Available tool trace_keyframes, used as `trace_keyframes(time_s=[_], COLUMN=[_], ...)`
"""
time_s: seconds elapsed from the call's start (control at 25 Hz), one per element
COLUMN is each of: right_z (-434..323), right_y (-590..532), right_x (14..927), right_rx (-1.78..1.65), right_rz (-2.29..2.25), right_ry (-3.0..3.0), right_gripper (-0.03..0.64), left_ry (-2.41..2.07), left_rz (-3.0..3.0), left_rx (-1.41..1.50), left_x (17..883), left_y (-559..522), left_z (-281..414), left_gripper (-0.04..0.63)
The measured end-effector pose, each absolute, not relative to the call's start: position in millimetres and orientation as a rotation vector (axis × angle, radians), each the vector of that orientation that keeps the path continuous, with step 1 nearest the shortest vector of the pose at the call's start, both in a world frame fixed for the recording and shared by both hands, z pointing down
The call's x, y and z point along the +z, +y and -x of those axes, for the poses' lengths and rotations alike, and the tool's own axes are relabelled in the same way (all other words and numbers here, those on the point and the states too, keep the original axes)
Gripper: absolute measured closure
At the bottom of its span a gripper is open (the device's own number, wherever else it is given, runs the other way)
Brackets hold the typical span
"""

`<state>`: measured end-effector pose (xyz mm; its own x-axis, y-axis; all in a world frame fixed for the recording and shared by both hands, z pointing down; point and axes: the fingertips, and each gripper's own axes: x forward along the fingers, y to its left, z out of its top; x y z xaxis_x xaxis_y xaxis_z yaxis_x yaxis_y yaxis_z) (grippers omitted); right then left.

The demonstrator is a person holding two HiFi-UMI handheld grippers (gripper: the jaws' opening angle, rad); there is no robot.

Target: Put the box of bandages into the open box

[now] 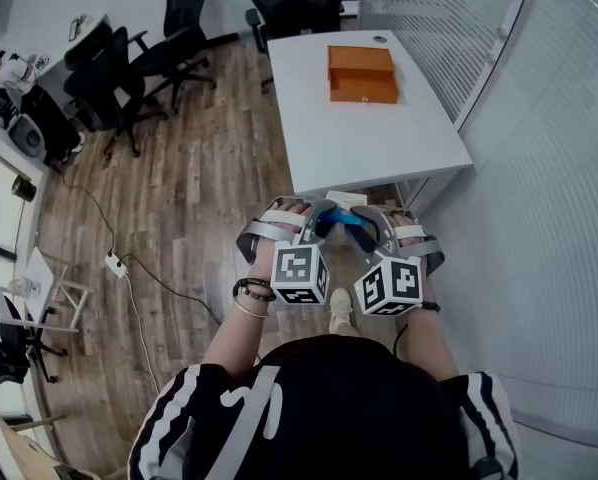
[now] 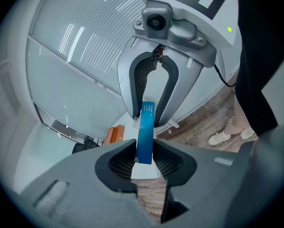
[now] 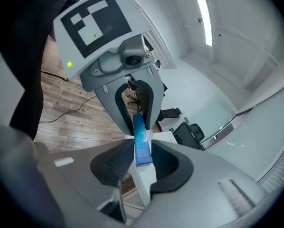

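Bandage box (image 1: 344, 221): ends pinched in my left gripper (image 1: 317, 220) and right gripper (image 1: 372, 224); I should move both hands as one toward the open orange box (image 1: 361, 73).

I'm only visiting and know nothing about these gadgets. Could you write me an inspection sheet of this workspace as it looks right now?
Surface: white table, mostly bare, ahead of the person.
Job's things: orange open box on the table's far part; blue bandage box held in the air, short of the table.
Clutter: small round object at the table's far edge; too small to identify.
Grippers: left gripper and right gripper each clamp one end of the bandage box.
Cables: cable and white power strip on the wooden floor, left of the table.
Surroundings: black office chairs; glass wall with blinds at right.
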<state>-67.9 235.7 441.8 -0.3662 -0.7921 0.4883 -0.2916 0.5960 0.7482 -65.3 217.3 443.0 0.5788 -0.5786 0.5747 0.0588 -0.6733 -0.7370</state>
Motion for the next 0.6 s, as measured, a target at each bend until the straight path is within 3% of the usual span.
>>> trace_keyframes(time_s=[0.6], right_z=[45.8], right_y=[153.8], right_x=[430.2], right_rx=[-0.719], right_rz=[-0.843], right_ry=[-1.944], right_gripper=[0.506], left_ry=[0.453], left_rz=[2.077], left_rx=[-1.119], left_x=[431.8], left_y=[135.5], left_z=[44.0], left_gripper=[0.486])
